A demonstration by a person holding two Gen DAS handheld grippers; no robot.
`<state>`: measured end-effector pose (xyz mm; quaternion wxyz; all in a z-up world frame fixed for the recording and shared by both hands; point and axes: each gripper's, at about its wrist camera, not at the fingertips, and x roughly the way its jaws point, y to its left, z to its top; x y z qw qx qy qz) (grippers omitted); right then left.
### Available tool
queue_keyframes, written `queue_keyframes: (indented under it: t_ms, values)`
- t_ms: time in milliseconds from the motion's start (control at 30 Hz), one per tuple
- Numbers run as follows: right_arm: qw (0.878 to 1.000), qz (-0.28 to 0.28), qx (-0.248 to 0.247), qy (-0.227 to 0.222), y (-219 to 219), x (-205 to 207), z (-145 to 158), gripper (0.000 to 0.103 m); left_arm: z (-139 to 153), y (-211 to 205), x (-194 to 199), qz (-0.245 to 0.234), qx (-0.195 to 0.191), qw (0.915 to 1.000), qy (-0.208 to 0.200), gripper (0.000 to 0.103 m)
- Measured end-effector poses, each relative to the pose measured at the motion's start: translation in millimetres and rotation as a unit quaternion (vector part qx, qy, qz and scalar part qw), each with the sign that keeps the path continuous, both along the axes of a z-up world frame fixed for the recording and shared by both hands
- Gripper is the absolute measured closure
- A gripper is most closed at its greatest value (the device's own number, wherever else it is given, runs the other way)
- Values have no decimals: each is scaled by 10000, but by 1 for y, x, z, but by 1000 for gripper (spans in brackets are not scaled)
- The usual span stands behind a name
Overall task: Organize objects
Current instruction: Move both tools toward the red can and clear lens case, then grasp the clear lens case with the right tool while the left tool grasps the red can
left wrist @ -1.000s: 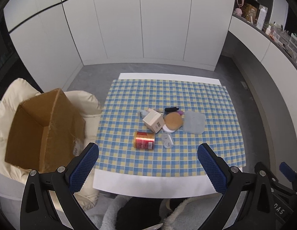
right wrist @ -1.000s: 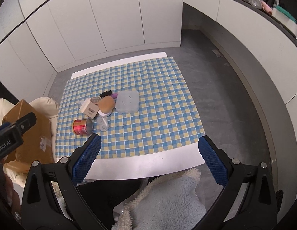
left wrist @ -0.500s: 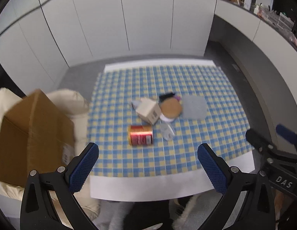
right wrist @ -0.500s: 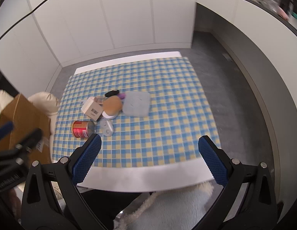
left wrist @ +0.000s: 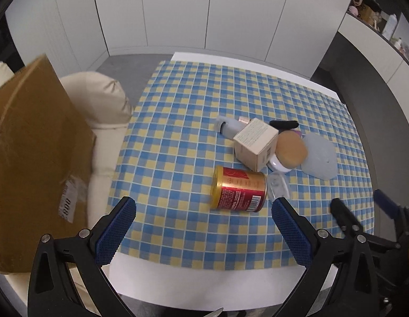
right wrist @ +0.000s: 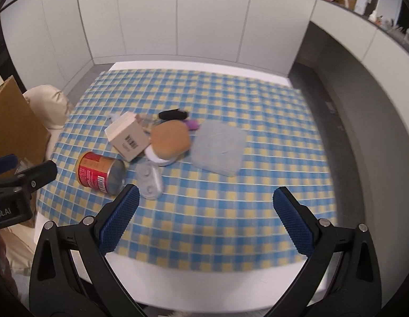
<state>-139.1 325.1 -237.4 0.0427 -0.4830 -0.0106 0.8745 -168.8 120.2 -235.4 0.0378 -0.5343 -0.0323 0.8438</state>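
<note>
Checked cloth (left wrist: 178, 137) covers the white table (left wrist: 194, 285) under me. Both my grippers, left (left wrist: 204, 227) and right (right wrist: 204, 219), hang released, empty. At 12 o'clock lies the can (left wrist: 238, 189), then box (left wrist: 256, 144), puff (left wrist: 291, 149), tray (left wrist: 319, 159). Carton (left wrist: 32, 163) at 9.

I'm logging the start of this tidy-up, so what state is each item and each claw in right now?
left claw: open, empty, above the table's near edge
right claw: open, empty
red can: lying on its side
small carton: tilted, leaning among the pile
clear flat case: closed, lying flat
cardboard box: beside the table on a cream cushion
</note>
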Motion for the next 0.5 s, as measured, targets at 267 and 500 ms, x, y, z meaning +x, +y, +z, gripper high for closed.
queue_keyframes:
  t_ms: [267,500]
  values:
    - [9972,418,-419,-455,-15,-33,-69,1,-36,6,-10,25,-59,9996,-279,1]
    - [9945,569,-541,-689,-28,-56,-111,3,-57,9,-16,-4,31,9988,-494,1]
